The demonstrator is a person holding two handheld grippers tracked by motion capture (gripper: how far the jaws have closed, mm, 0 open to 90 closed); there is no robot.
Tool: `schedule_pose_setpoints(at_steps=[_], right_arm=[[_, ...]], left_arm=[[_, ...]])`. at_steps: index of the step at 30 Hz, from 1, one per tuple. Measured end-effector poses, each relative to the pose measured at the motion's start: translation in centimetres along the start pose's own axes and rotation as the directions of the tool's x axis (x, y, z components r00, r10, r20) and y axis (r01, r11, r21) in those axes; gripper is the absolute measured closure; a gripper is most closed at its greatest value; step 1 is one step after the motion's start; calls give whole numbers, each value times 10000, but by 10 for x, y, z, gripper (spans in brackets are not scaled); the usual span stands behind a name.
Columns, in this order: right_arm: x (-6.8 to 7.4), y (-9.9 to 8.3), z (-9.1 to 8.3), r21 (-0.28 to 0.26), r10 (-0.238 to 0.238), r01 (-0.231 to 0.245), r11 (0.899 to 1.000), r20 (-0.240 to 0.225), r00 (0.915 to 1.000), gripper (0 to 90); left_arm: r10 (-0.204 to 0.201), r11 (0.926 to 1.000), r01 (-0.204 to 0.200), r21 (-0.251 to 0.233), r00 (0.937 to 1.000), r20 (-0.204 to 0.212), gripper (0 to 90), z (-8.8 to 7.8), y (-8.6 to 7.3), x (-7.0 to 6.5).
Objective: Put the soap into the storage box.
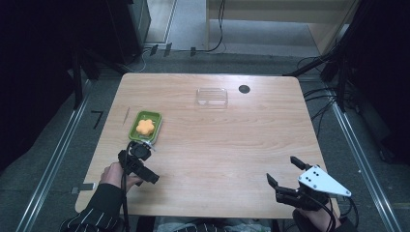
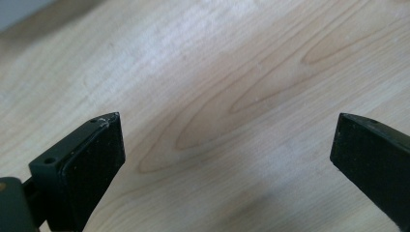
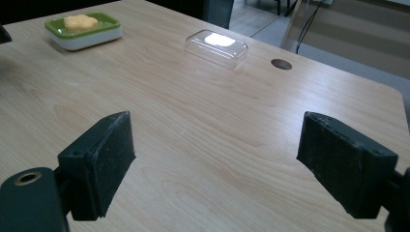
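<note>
A green soap dish (image 1: 155, 123) with a white base stands on the left half of the wooden table (image 1: 217, 145), and an orange flower-shaped soap (image 1: 145, 126) lies in it. A clear plastic lid (image 1: 212, 96) rests toward the far middle. My left gripper (image 1: 144, 166) hovers just near of the dish, tipped down at the tabletop; in its own view the left gripper (image 2: 227, 125) is open with bare wood between the jaws. My right gripper (image 1: 282, 169) is at the near right, open and holding nothing. Beyond the right gripper (image 3: 217, 145), its own view shows the dish (image 3: 104, 30), soap (image 3: 80, 21) and lid (image 3: 216, 47).
A dark round hole (image 1: 244, 89) sits in the tabletop right of the lid, also seen as the hole (image 3: 281, 64) from the right gripper. A thin pale stick (image 1: 126, 115) lies left of the dish. Cables and metal rails run along the floor around the table.
</note>
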State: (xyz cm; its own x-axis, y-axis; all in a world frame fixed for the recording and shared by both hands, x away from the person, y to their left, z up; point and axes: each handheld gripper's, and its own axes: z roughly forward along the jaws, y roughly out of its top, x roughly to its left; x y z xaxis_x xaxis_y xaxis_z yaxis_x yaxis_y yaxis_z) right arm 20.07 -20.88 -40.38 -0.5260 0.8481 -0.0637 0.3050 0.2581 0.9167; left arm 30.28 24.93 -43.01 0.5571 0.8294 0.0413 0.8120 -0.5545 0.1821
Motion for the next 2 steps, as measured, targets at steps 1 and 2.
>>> schedule_pose_setpoints(at_steps=[1,2], right_arm=[[0,0,0,-7,-9,9,10000,5,10000,134],[0,0,0,4,-5,5,10000,8,10000,134]], left_arm=[[59,9999,-59,-109,10000,-14,0,-1,0,1],[19,9998,-19,-191,10000,14,0,-2,1,1]])
